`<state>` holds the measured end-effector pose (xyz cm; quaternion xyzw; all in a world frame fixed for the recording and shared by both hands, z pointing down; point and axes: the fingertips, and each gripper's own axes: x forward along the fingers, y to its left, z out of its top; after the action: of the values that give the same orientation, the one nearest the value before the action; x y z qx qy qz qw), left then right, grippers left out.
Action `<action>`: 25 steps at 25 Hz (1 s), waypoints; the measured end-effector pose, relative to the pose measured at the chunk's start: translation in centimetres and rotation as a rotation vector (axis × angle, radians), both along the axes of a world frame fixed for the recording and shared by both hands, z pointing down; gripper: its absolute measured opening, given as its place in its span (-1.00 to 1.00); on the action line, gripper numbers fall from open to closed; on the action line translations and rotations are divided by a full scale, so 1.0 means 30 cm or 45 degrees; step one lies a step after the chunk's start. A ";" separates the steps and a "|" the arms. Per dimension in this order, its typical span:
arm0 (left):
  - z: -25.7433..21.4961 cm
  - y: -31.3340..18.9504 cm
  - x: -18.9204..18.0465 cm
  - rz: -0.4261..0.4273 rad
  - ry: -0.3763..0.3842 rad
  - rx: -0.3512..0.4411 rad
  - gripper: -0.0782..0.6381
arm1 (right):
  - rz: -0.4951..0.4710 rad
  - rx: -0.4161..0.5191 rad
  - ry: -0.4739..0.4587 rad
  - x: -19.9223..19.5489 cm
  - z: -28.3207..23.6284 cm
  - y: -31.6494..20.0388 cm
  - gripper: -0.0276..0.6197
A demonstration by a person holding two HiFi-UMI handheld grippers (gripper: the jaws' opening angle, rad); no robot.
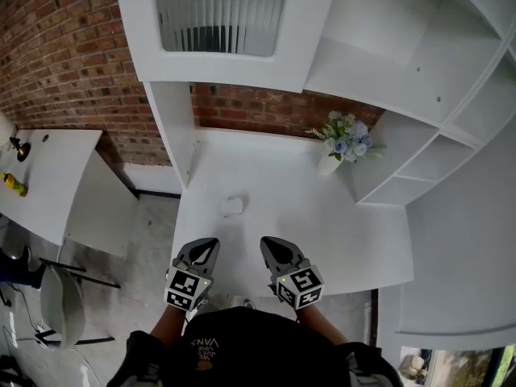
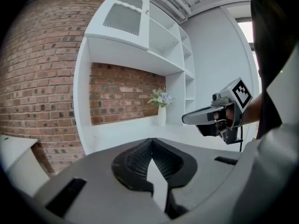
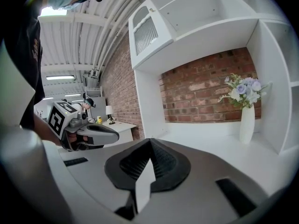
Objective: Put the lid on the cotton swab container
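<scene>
jaws together on left gripper (image 1: 208,247), right gripper (image 1: 271,247).

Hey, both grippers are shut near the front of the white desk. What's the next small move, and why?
Probably open the left gripper and ease it forward toward the small white object on the desk. Both it and the right gripper are shut and empty, and that object lies just ahead, untouched; lid or container, I cannot tell.
</scene>
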<state>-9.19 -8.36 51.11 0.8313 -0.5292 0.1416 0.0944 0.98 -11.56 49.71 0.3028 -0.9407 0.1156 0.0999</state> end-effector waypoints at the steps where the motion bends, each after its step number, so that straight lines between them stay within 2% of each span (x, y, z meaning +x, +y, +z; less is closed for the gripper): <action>1: 0.002 0.012 0.002 -0.016 -0.002 0.001 -0.76 | -0.009 -0.004 -0.006 0.006 0.001 0.007 -0.91; 11: 0.009 0.112 0.050 -0.125 -0.010 0.022 -0.76 | -0.099 -0.018 -0.012 0.059 0.010 0.085 -0.91; 25: 0.034 0.210 0.114 -0.193 -0.020 -0.003 -0.76 | -0.193 -0.037 0.030 0.108 0.057 0.159 -0.91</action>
<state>-5.78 -2.07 52.14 0.7876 -0.5912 0.1411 0.1019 4.23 -6.79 51.44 0.2307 -0.9579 0.1176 0.1237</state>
